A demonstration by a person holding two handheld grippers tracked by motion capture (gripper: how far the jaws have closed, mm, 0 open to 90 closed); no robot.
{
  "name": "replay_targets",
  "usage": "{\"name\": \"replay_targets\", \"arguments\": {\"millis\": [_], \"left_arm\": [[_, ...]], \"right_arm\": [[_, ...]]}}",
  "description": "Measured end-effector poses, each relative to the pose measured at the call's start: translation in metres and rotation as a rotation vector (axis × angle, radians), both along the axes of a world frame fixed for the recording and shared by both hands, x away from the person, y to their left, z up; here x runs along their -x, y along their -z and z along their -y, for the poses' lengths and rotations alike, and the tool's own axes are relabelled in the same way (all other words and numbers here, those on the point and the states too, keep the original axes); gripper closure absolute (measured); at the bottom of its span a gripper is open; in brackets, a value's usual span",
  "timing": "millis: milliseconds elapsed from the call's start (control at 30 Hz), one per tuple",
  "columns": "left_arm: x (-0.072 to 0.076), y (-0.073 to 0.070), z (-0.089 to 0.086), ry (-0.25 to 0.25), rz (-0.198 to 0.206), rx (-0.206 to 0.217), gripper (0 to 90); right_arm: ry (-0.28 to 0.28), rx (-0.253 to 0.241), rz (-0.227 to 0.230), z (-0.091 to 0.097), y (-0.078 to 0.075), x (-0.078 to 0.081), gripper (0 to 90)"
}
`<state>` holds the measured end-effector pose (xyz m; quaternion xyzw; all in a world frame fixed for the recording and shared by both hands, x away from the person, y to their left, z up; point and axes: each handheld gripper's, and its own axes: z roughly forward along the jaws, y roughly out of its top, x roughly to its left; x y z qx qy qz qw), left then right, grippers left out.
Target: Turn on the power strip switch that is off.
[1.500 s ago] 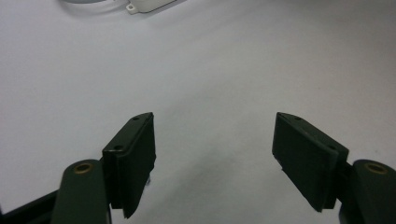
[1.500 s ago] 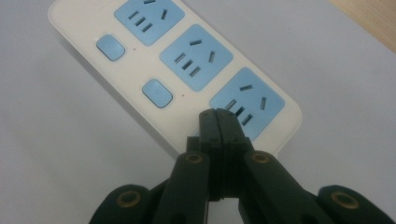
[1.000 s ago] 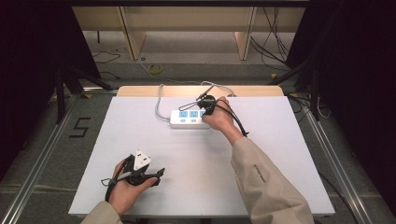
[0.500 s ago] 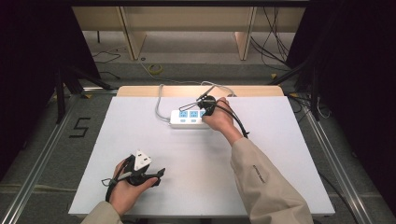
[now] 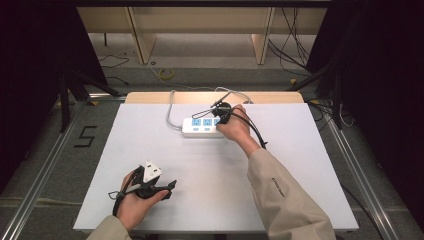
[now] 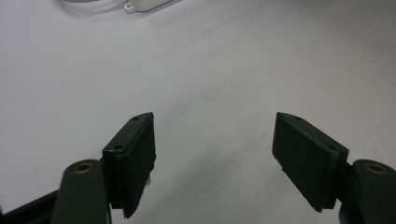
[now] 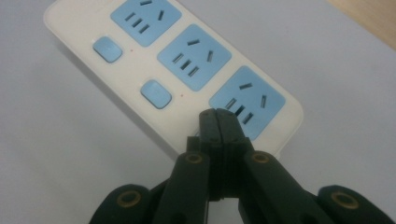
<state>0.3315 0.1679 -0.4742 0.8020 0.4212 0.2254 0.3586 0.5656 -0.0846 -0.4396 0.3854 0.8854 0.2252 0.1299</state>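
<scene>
A white power strip (image 5: 202,127) with three blue sockets and blue switches lies near the far edge of the white table (image 5: 300,165), its cable curling toward the far edge. The right gripper (image 7: 218,116), jaws pressed together, touches the strip's end socket area. The left gripper (image 6: 212,158), jaws wide apart, rests near the near left corner. A "5" (image 5: 86,136) marks the grey floor left of the table.
</scene>
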Motion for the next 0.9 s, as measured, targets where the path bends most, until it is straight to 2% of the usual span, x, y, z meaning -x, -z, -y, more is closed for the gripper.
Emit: {"name": "replay_targets", "arguments": {"millis": [133,333,533,767,900], "left_arm": [[0.0,0.0,0.0,0.0,-0.001,-0.001,30.0],[0.0,0.001,0.001,-0.002,0.001,0.002,30.0],[0.0,0.001,0.0,-0.004,-0.004,-0.002,30.0],[-0.001,0.002,0.0,-0.008,-0.006,-0.002,30.0],[-0.001,0.002,0.0,-0.009,-0.006,-0.005,30.0]], "right_arm": [[0.013,-0.035,0.03,0.003,-0.002,0.003,90.0],[0.013,-0.042,0.045,0.013,-0.01,0.007,90.0],[0.008,-0.086,0.058,0.029,-0.019,0.017,82.7],[-0.005,-0.141,0.065,0.055,-0.024,0.042,72.4],[-0.012,-0.177,0.067,0.075,-0.022,0.063,67.1]]}}
